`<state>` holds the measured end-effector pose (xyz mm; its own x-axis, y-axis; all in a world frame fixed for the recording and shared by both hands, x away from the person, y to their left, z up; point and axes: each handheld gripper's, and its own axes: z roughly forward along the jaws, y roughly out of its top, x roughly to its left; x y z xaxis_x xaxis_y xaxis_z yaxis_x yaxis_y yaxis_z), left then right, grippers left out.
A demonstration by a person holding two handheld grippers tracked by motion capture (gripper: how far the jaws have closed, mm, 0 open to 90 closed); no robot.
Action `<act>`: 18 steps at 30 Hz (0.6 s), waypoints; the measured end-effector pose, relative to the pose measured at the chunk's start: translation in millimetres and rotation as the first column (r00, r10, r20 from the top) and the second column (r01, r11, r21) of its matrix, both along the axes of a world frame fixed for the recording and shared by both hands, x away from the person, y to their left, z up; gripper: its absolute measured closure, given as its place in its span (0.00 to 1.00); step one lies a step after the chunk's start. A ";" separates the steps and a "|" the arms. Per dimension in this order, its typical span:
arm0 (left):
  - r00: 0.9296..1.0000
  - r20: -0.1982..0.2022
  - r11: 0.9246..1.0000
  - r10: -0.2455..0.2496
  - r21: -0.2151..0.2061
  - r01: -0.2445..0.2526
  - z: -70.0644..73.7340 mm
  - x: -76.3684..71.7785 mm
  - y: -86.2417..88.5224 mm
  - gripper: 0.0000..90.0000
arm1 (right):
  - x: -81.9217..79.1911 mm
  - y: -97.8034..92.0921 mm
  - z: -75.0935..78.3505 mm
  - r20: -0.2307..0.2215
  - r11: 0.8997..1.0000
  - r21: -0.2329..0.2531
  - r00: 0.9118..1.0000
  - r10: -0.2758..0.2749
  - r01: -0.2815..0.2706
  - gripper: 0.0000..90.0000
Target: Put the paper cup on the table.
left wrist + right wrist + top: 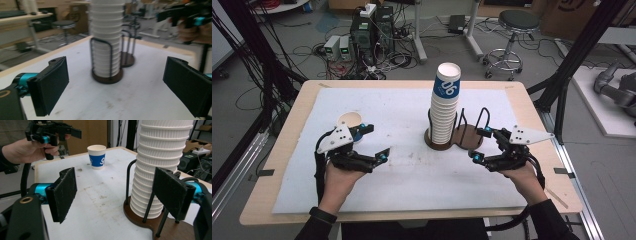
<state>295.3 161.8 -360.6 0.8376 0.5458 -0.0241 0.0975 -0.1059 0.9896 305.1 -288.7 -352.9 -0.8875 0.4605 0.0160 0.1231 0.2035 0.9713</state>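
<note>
A tall stack of white ribbed paper cups [445, 107] [106, 37] [160, 165], its top cup blue-labelled, stands in one bay of a brown wire-looped holder [468, 139] [107, 78] [140, 218] at mid-table. One blue-banded cup [349, 120] [97, 157] stands alone at the left. My left gripper [376, 142] [117, 87] is open and empty, just in front of that single cup and aimed toward the stack. Right of the holder, my right gripper [478, 144] [117, 192] is open and empty, with one jaw close beside the stack.
A white mat [412, 170] covers the wooden table [287, 150]. The holder's second bay [474, 131] holds no cups. Beyond the table are a stool [514, 30], computers with tangled cables [367, 35] and black frame posts [569, 65] on both sides.
</note>
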 end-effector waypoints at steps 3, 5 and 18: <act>0.999 0.021 0.999 -0.030 0.012 0.030 0.6 -2.1 -6.4 0.07 | -0.1 0.4 0.6 0.000 1.000 -0.002 1.000 -0.001 0.001 0.23; 0.999 0.017 0.999 -0.042 0.009 0.041 0.0 -2.7 -7.5 0.07 | 0.1 0.6 0.8 0.001 1.000 -0.003 1.000 0.002 -0.002 0.23; 0.998 -0.022 0.997 -0.059 0.050 0.060 -9.1 -1.5 -11.4 0.07 | 0.2 -0.7 1.5 0.005 1.000 -0.005 1.000 -0.004 0.004 0.23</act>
